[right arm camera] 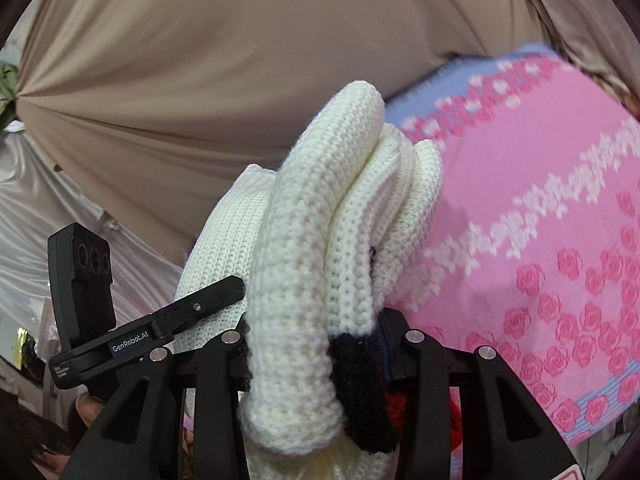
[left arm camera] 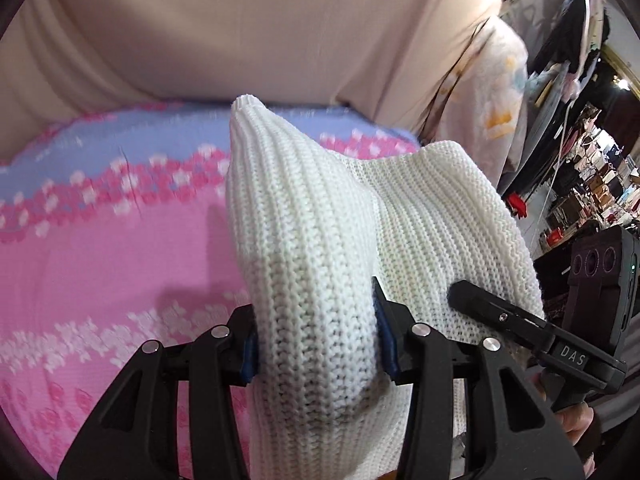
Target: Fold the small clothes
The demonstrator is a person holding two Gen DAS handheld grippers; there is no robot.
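A white ribbed knit garment (left arm camera: 304, 216) is held up in the air above the bed. My left gripper (left arm camera: 316, 344) is shut on a thick bunched fold of it, blue pads pressed into both sides. My right gripper (right arm camera: 312, 332) is shut on another bunched roll of the same garment (right arm camera: 304, 240), which has black trim (right arm camera: 360, 380) near the jaws. Each gripper shows in the other's view, the right one (left arm camera: 516, 324) beside the knit at lower right, the left one (right arm camera: 168, 320) at lower left. The two are close together.
A pink and lilac floral bedspread (left arm camera: 80, 240) lies below, also in the right wrist view (right arm camera: 540, 220). A beige curtain (left arm camera: 240, 32) hangs behind. Hanging clothes (left arm camera: 492, 92) and cluttered shelves (left arm camera: 592, 184) stand at the right.
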